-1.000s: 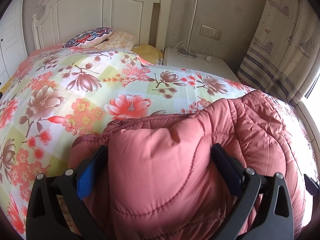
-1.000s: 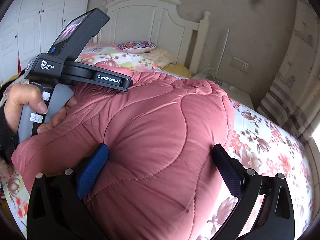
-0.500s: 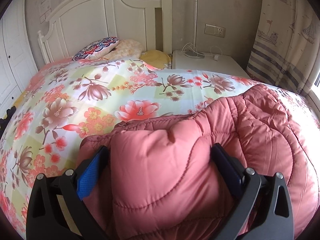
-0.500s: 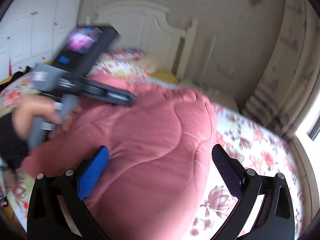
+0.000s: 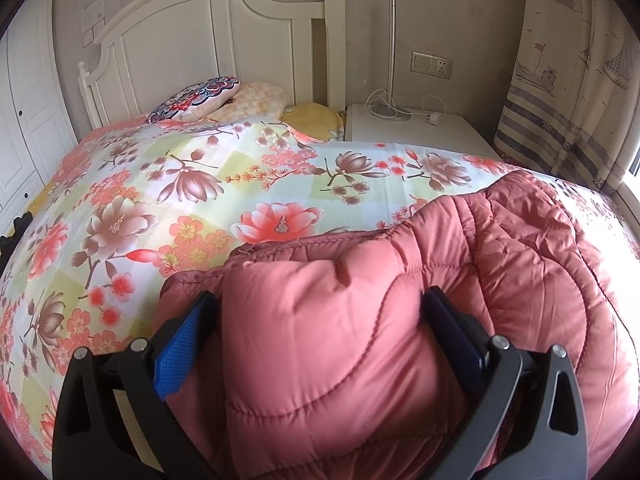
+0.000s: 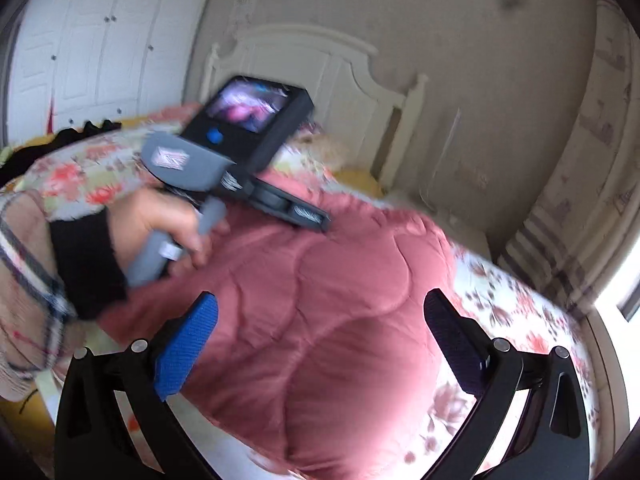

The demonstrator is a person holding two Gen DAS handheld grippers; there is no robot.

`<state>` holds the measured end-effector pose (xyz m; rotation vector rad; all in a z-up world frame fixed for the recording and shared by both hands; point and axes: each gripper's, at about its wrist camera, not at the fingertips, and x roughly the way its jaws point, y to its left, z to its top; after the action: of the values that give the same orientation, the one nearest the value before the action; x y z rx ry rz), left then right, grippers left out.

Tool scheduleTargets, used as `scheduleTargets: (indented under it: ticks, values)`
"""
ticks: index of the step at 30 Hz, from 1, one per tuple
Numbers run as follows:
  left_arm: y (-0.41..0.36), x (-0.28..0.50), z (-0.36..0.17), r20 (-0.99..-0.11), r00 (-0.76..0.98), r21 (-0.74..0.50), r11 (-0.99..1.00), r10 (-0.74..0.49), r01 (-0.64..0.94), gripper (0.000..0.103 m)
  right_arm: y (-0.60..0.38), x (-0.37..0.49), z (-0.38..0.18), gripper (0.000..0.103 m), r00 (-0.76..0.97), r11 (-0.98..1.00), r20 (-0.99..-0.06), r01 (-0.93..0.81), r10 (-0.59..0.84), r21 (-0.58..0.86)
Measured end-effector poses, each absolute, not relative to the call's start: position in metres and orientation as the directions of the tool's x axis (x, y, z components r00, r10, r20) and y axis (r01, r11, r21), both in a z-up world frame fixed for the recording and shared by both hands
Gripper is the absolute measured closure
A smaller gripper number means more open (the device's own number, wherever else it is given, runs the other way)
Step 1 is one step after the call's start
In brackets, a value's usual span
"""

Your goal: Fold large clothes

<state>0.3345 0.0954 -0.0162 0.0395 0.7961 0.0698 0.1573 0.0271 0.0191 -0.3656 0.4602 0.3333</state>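
A bulky pink quilted jacket (image 5: 500,264) lies folded on the flowered bedspread (image 5: 168,184). My left gripper (image 5: 320,320) stands wide open with a thick fold of the jacket bulging between its jaws, touching both pads. My right gripper (image 6: 320,320) is wide open above the jacket (image 6: 340,300), which shows clear of its blue pads (image 6: 188,344). In the right wrist view the left hand and its grey and black gripper body (image 6: 240,148) rest on the jacket's far left part.
White headboard (image 5: 208,40) and pillows (image 5: 224,96) at the bed's far end. A white nightstand (image 5: 416,128) with lamp and cables stands to the right, curtains (image 5: 572,80) beyond. White wardrobe doors (image 6: 100,40) on the left.
My right gripper has pulled back and up from the jacket, with motion blur. The left gripper has lifted and tilted slightly; the fold stays between its jaws.
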Motion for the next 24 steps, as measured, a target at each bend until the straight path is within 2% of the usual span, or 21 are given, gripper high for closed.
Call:
scheduleTargets:
  ticks: [3,5,11,15,21,24]
  values:
    - [0.094,0.333,-0.016,-0.705,0.704,0.073,0.996,0.088,-0.051,0.002,0.043,0.169,-0.014,0.004,0.797,0.846,-0.575,-0.427,0.186,-0.319]
    - [0.095,0.334,-0.017,-0.705,0.704,0.069,0.996,0.084,-0.05,0.002,0.043,0.165,-0.025,0.004,0.835,0.846,-0.517,-0.405,0.188,-0.346]
    - [0.096,0.336,-0.017,-0.713,0.698,0.054,0.997,0.071,-0.047,0.002,0.043,0.17,-0.022,0.004,0.818,0.847,-0.548,-0.411,0.178,-0.339]
    - [0.092,0.331,-0.015,-0.696,0.71,0.094,0.994,0.111,-0.063,0.002,0.044,0.162,-0.028,0.004,0.832,0.853,-0.521,-0.402,0.188,-0.333]
    - [0.09,0.33,-0.014,-0.696,0.709,0.103,0.993,0.117,-0.064,0.002,0.045,0.165,-0.03,0.004,0.825,0.855,-0.539,-0.396,0.172,-0.334]
    - [0.092,0.334,-0.01,-0.73,0.673,0.114,0.992,0.118,-0.05,0.002,0.045,0.167,-0.03,0.004,0.82,0.855,-0.547,-0.397,0.168,-0.333]
